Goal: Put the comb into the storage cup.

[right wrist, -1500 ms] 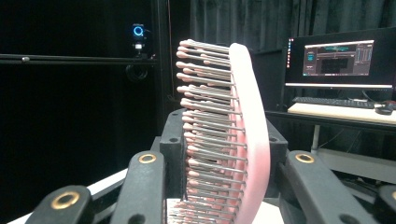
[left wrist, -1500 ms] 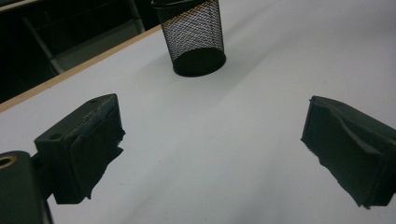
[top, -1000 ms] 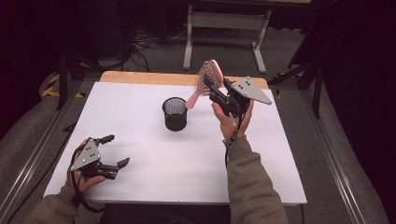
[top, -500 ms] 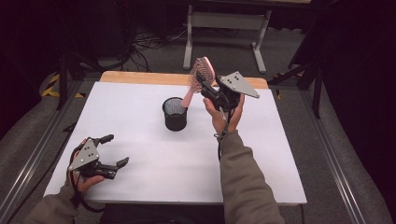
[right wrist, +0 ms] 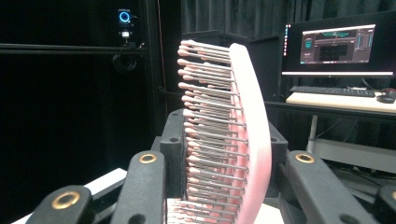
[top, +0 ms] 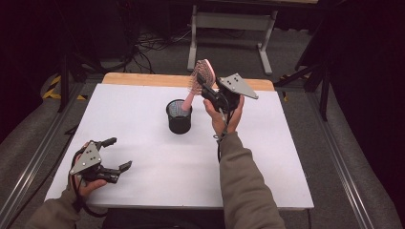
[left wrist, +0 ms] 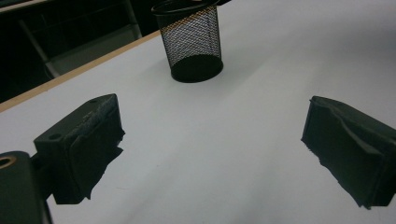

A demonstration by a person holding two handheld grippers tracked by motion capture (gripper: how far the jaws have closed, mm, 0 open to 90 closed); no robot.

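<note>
right claw [top: 206,90] clamped on the pink hairbrush [top: 199,76] head, handle tipped down into the black mesh cup [top: 179,117] mid-table, probably so it stands | left claw [top: 117,153] wide apart, parked on the table [top: 267,143] near corner

Olive-brown sleeves [top: 246,191], black grippers [top: 104,157] (grey three-cornered plates [top: 237,86], brass screws)
</note>
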